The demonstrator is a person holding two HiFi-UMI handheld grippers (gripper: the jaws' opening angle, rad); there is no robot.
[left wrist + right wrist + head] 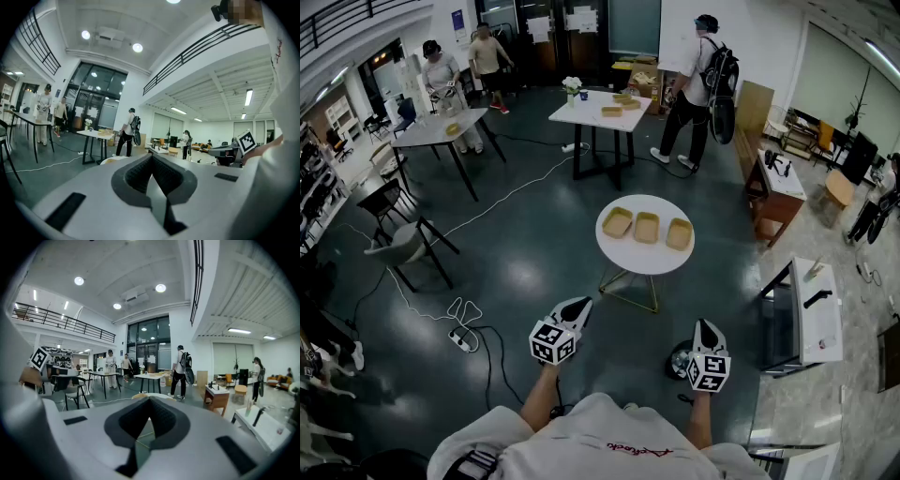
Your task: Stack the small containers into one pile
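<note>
Three small tan containers, the left one, the middle one and the right one, lie side by side on a round white table ahead of me. None is on top of another. My left gripper and right gripper are held low in front of my body, well short of the table, and both point toward it. In the left gripper view the left gripper has its jaws together with nothing between them. The right gripper is likewise shut and empty in its own view.
A power strip and cables lie on the floor to the left. A dark chair stands further left. A white desk and a wooden desk line the right side. A square white table and a person with a backpack are beyond the round table.
</note>
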